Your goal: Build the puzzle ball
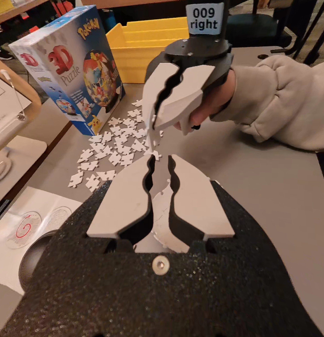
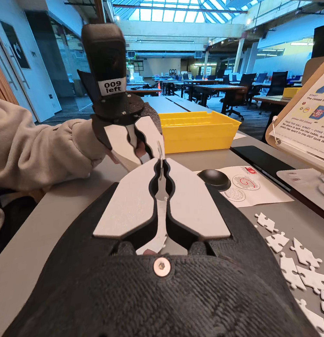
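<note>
White puzzle pieces (image 1: pixel 119 144) lie loose, blank side up, on the grey table (image 1: pixel 248 182); they also show in the right wrist view (image 2: pixel 294 255). My right gripper (image 2: pixel 161 161) is shut on a short strip of joined pieces (image 2: pixel 160 229) that hangs below its tips. In the left wrist view the right gripper (image 1: pixel 154 125) holds that strip (image 1: pixel 152 138) upright over the pile. My left gripper (image 1: pixel 162 156) sits just in front of it, jaws narrowly apart, with a curved strip of joined pieces (image 1: pixel 162 209) across the gap. The left gripper (image 2: pixel 148 159) almost touches the right gripper's tips.
The puzzle box (image 1: pixel 72 73) stands behind the pile. A yellow bin (image 2: pixel 197 131) sits at the far edge. A black dome stand (image 2: pixel 214 177) and an instruction sheet (image 2: pixel 248 187) lie to the right. A clipboard stand (image 2: pixel 303 118) is at far right. A sleeved arm (image 1: pixel 276 102) rests on the table. The grippers are tip to tip, or close to it.
</note>
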Demonstrator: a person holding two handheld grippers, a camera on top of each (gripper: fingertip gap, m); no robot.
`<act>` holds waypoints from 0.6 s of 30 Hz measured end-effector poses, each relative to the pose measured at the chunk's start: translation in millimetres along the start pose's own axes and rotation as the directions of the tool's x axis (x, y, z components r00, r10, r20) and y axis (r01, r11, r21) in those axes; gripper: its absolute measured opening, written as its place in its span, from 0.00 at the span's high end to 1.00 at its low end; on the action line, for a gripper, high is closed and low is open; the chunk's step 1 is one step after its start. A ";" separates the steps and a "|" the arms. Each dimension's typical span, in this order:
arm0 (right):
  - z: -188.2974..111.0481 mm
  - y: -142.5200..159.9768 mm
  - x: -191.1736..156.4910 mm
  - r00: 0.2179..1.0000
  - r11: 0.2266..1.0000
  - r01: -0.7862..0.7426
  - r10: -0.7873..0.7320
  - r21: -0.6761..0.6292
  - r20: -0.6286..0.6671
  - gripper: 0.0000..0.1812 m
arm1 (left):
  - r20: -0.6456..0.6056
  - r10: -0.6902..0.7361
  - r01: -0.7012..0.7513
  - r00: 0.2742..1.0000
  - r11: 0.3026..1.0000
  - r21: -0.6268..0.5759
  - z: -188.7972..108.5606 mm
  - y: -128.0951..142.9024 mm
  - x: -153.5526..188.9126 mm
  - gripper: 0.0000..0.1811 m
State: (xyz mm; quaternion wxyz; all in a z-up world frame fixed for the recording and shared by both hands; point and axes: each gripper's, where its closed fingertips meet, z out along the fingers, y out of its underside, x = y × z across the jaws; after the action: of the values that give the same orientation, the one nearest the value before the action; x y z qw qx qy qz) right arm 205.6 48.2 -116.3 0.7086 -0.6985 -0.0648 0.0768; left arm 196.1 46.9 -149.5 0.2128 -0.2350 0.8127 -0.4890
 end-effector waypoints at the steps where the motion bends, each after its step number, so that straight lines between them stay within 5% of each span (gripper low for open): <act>1: 0.3 0.8 -1.2 1.000 1.000 0.000 0.000 0.000 0.008 0.99 | 0.013 0.000 0.000 1.000 1.000 0.001 1.0 0.2 -2.6 0.93; 9: 3.2 10.1 2.1 1.000 1.000 -0.004 0.004 -0.004 0.016 0.99 | -0.003 -0.061 0.061 0.998 0.997 0.046 4.9 -1.0 -10.2 0.98; 18: 5.9 28.8 11.5 0.997 0.987 0.065 -0.069 -0.147 -0.022 0.92 | 0.015 -0.069 0.069 0.998 0.997 -0.042 7.9 14.7 -25.5 0.99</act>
State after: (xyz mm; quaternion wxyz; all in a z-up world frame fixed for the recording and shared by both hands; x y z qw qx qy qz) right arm 215.2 56.6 -145.2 0.6586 -0.7468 -0.0840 0.0388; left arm 218.4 62.5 -163.1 0.1961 -0.2707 0.8129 -0.4769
